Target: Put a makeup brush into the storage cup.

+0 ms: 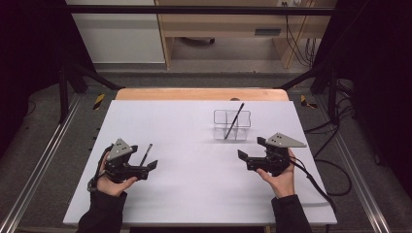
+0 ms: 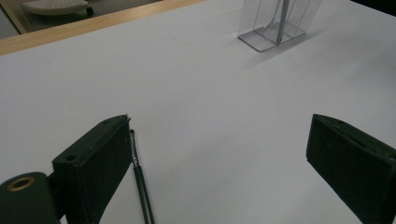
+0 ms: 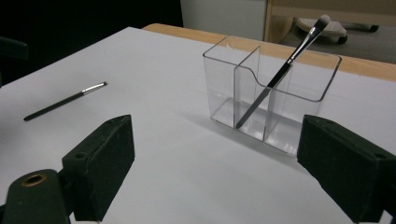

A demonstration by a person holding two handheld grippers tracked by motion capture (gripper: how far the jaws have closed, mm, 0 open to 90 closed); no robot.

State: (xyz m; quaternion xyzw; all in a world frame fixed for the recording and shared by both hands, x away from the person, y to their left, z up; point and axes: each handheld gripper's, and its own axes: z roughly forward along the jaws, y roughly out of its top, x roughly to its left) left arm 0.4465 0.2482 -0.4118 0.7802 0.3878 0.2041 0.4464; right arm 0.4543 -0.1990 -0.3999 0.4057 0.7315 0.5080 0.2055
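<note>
Brush (image 2: 141, 186) beside open left gripper (image 2: 219, 158)

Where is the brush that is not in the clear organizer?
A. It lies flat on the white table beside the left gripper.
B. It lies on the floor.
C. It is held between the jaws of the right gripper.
A: the loose brush lies flat on the table next to the left gripper.

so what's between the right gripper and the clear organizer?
Nothing: in the right gripper view, only bare white table lies between the open right gripper and the clear organizer. The loose brush lies off to the side.
</note>
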